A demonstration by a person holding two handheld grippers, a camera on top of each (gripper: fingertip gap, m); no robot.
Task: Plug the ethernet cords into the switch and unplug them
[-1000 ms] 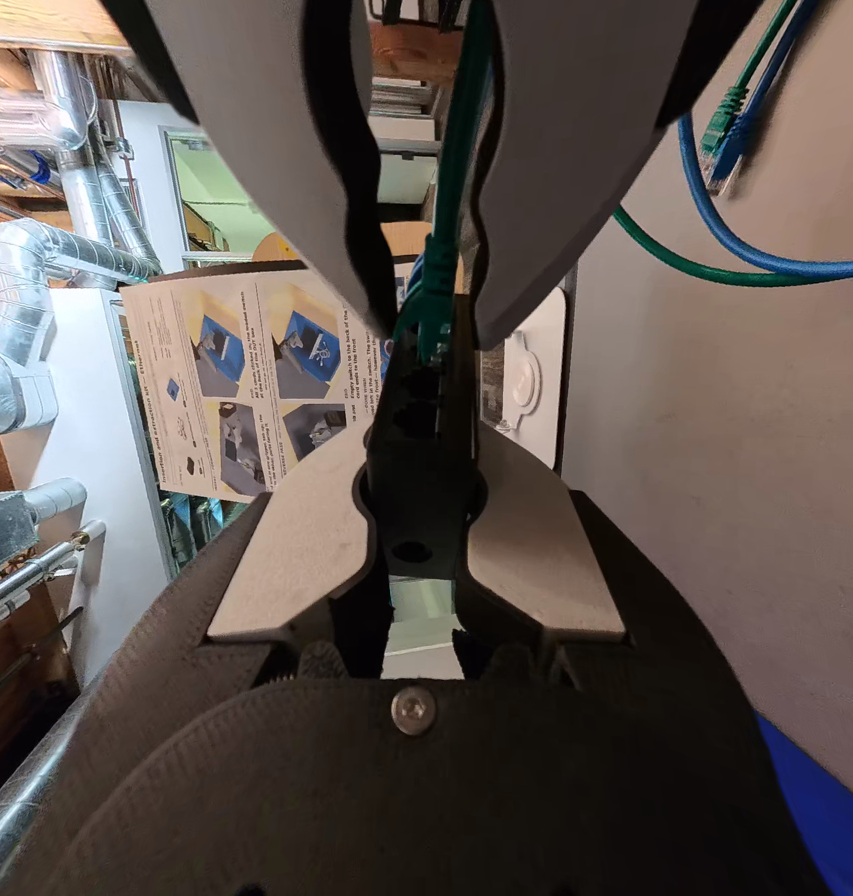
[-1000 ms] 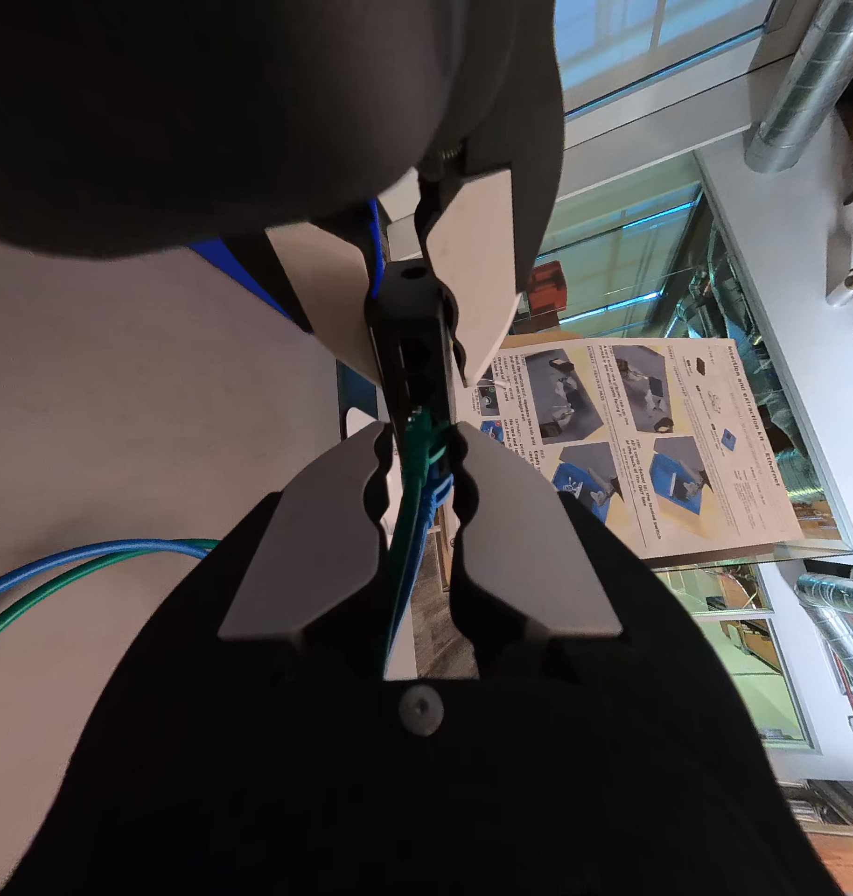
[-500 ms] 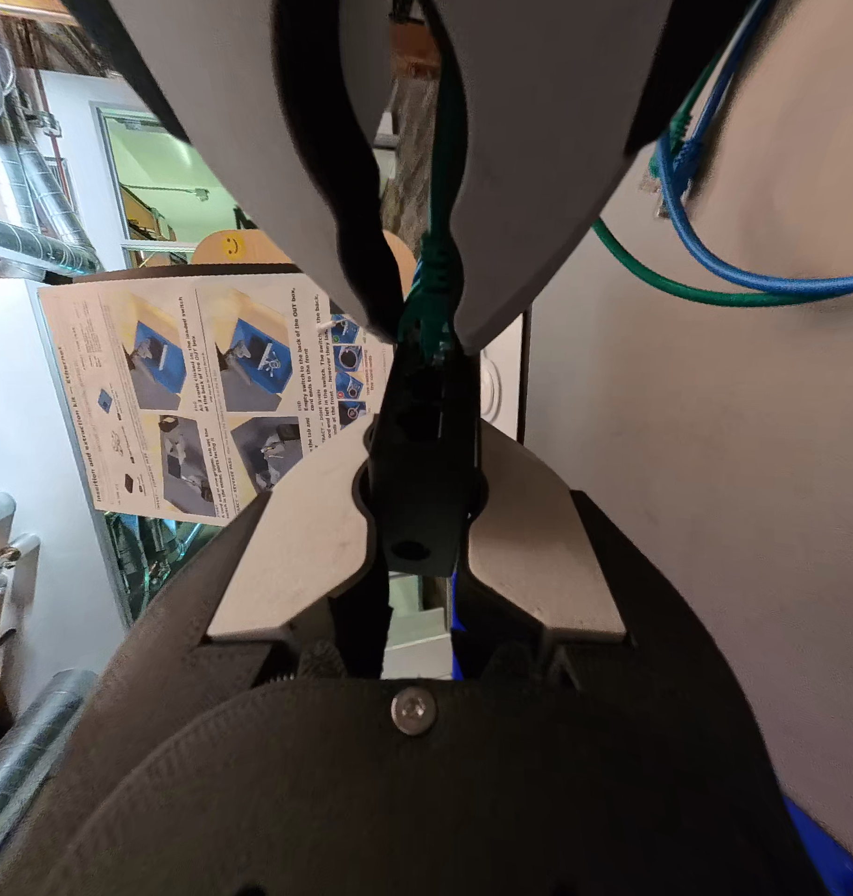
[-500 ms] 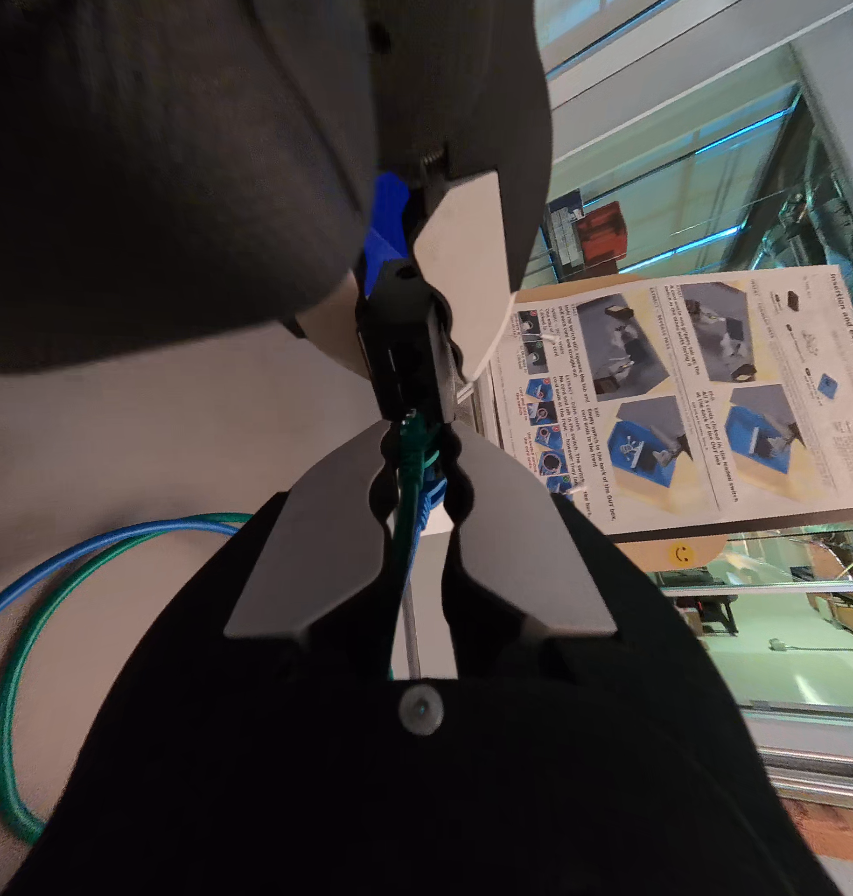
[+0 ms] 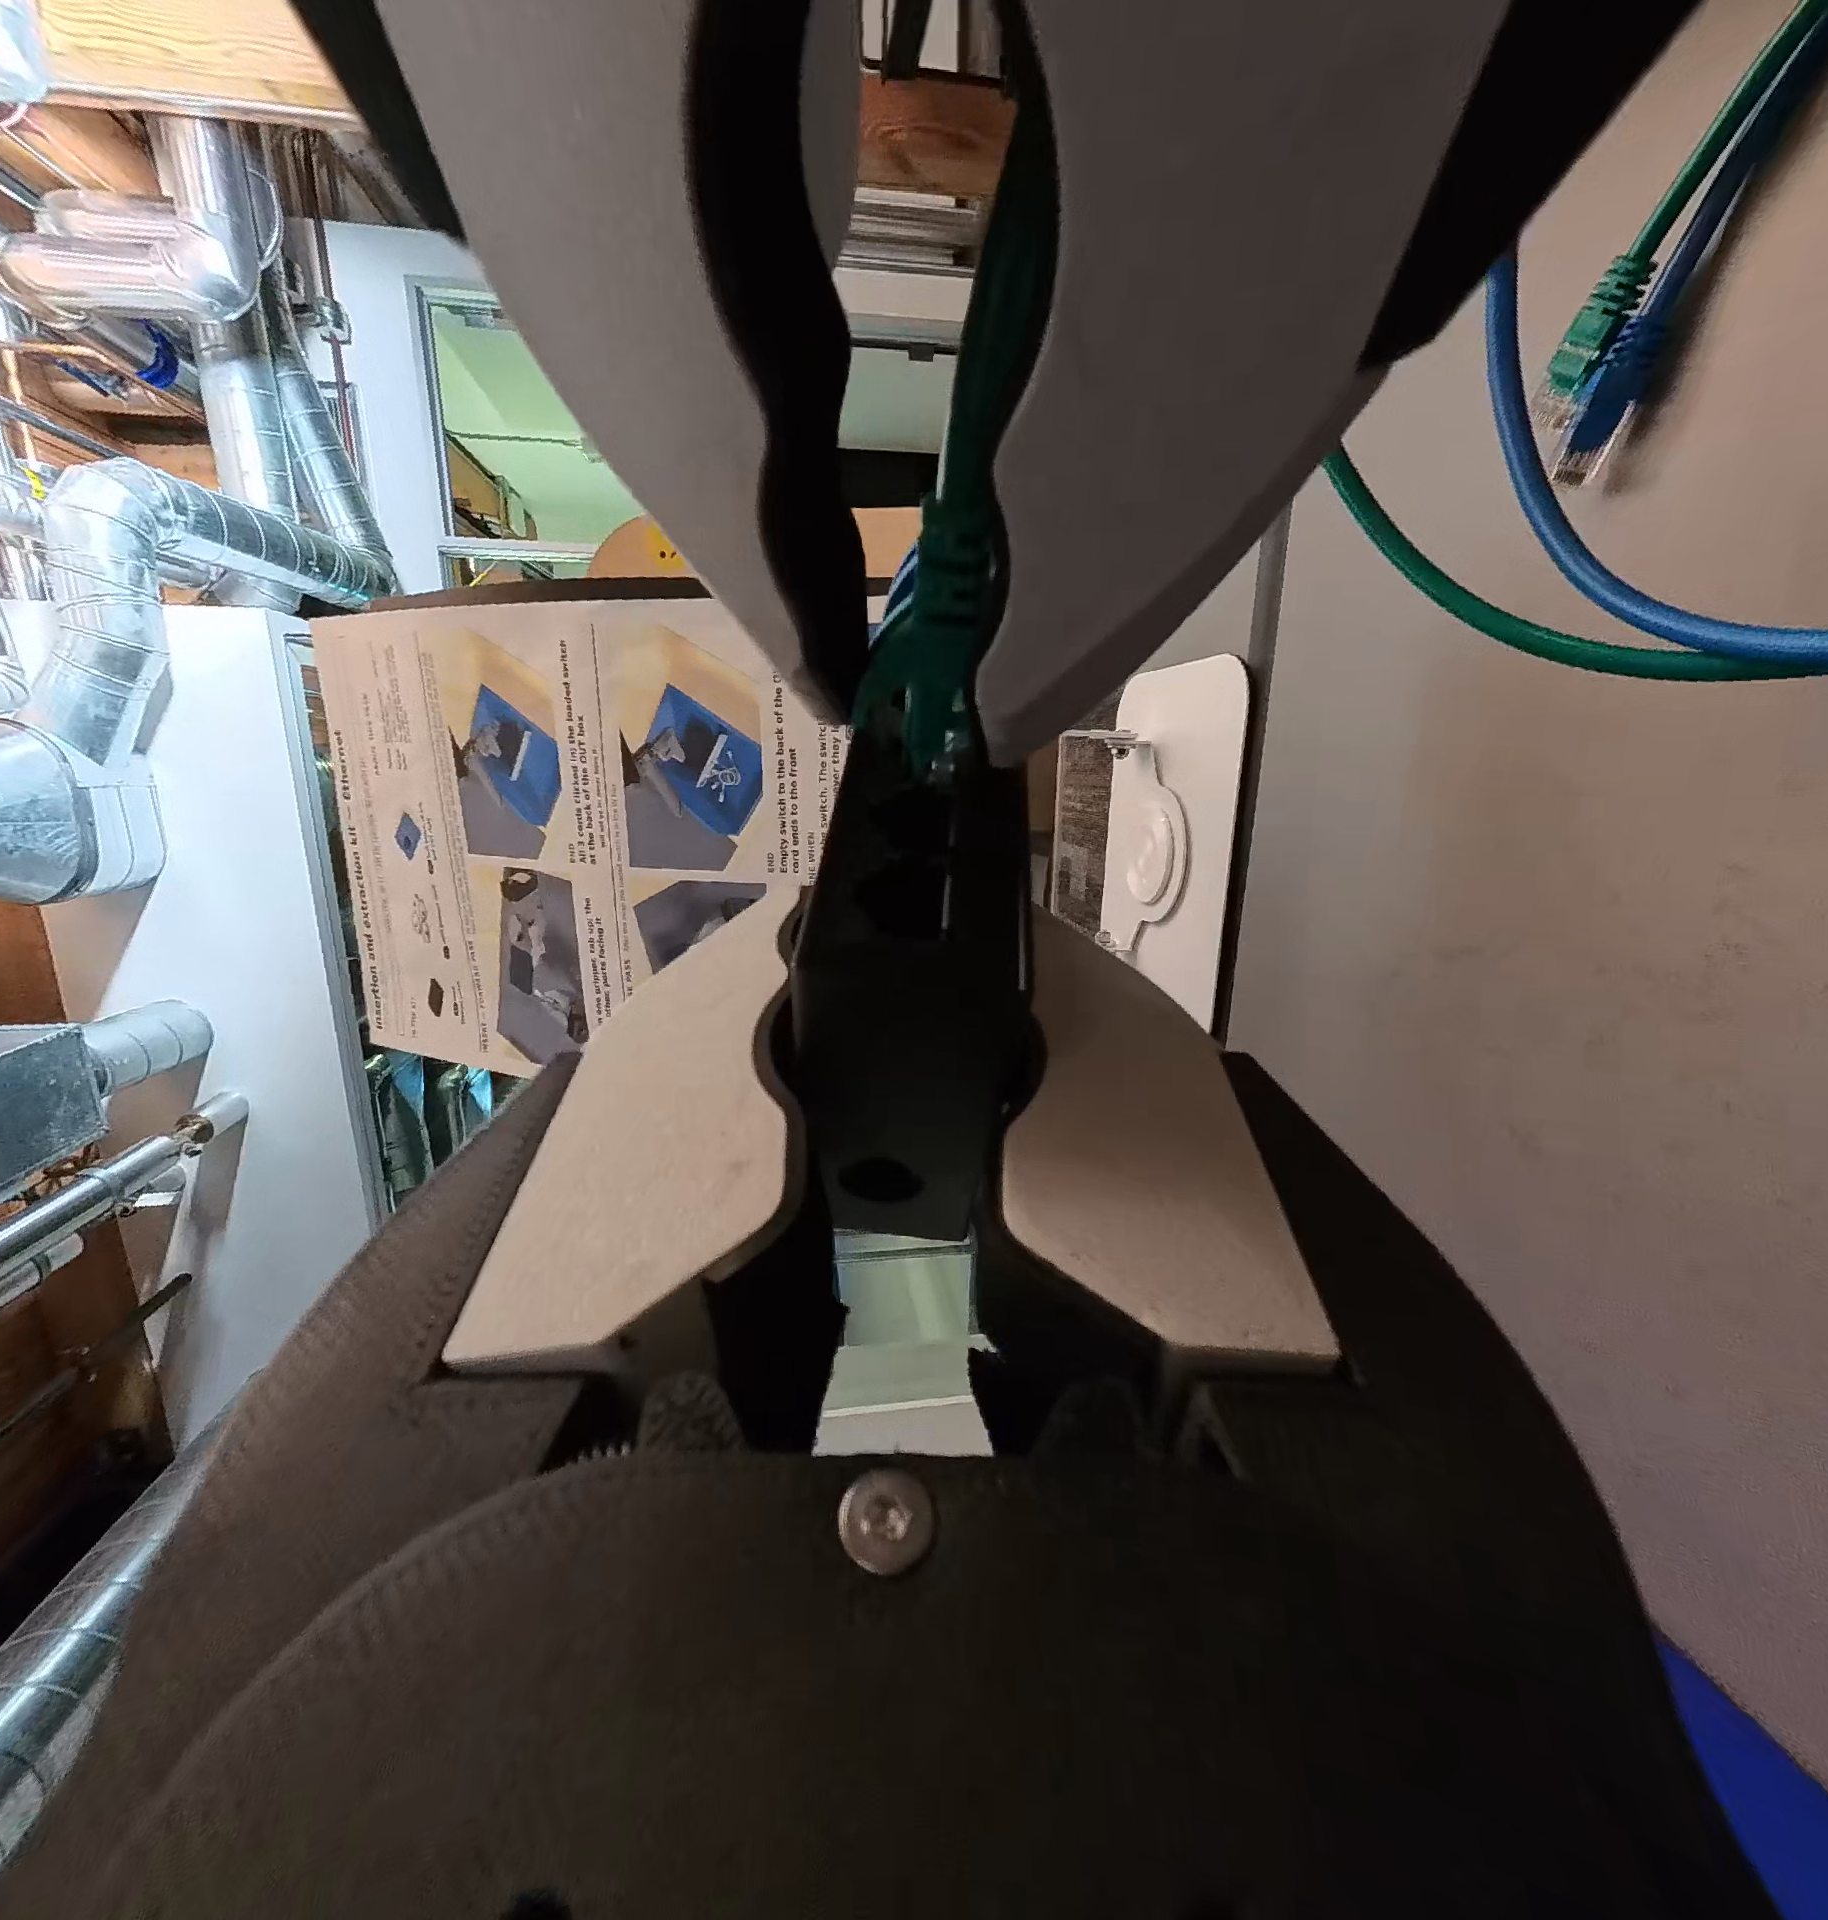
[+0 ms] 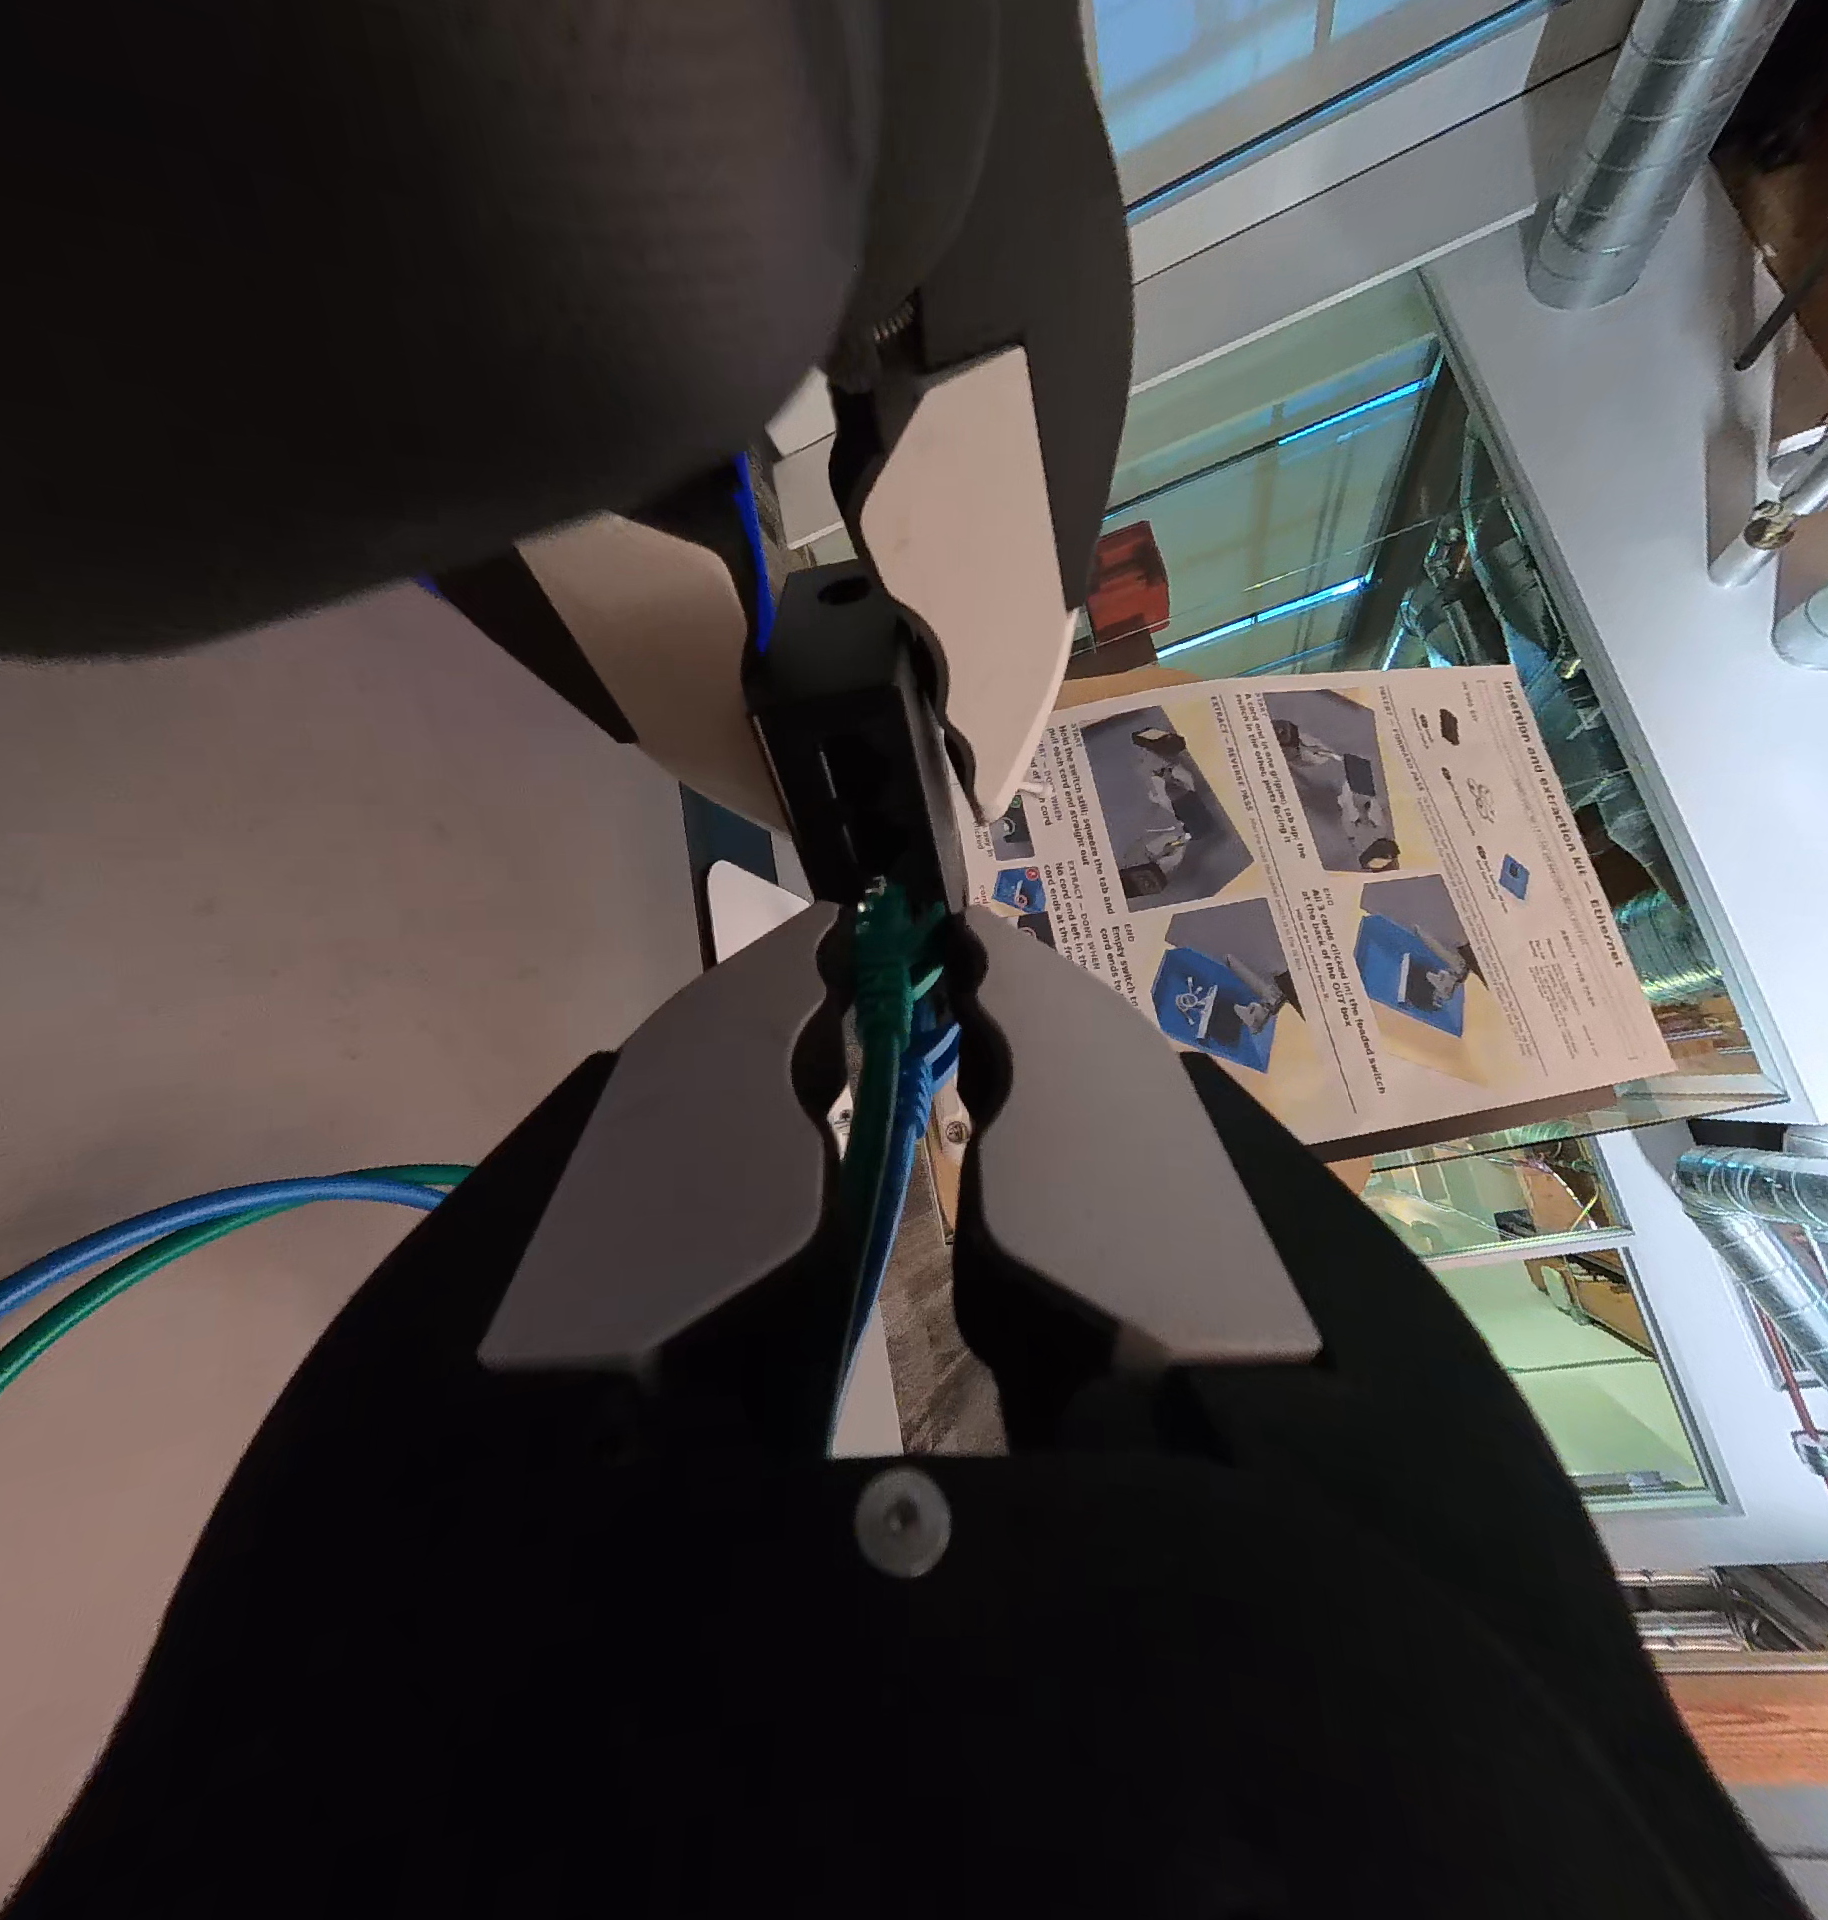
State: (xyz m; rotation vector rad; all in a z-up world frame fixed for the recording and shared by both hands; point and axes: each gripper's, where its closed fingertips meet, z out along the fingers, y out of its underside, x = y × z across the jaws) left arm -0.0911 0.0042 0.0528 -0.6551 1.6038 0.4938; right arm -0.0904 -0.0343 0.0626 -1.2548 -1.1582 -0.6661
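My left gripper (image 5: 915,935) is shut on the black switch (image 5: 910,1091), gripping its two sides. My right gripper (image 6: 899,920) is shut on the green ethernet cord's plug (image 6: 889,966), whose tip sits at a port on the switch's (image 6: 858,779) end. How deep it sits is hidden. A blue cord (image 6: 925,1049) runs beside the green plug between the right fingers. In the left wrist view the right gripper (image 5: 920,717) comes in from the top holding the green plug (image 5: 946,623). In the right wrist view the left gripper (image 6: 889,816) comes in from the top.
The loose green and blue plug ends (image 5: 1585,353) hang over the grey table (image 5: 1564,1039), and their cords loop across it (image 6: 162,1247). An instruction sheet (image 5: 536,810) stands behind, also in the right wrist view (image 6: 1409,862). A white plate (image 5: 1170,810) leans nearby. Metal ducts (image 5: 110,582) line the wall. One gripper's finger ends stand about 4 cm off the other's.
Both grippers tilted together half a second ago and have swung back. The green plug stays at the switch's port. The loose cord ends have swung.
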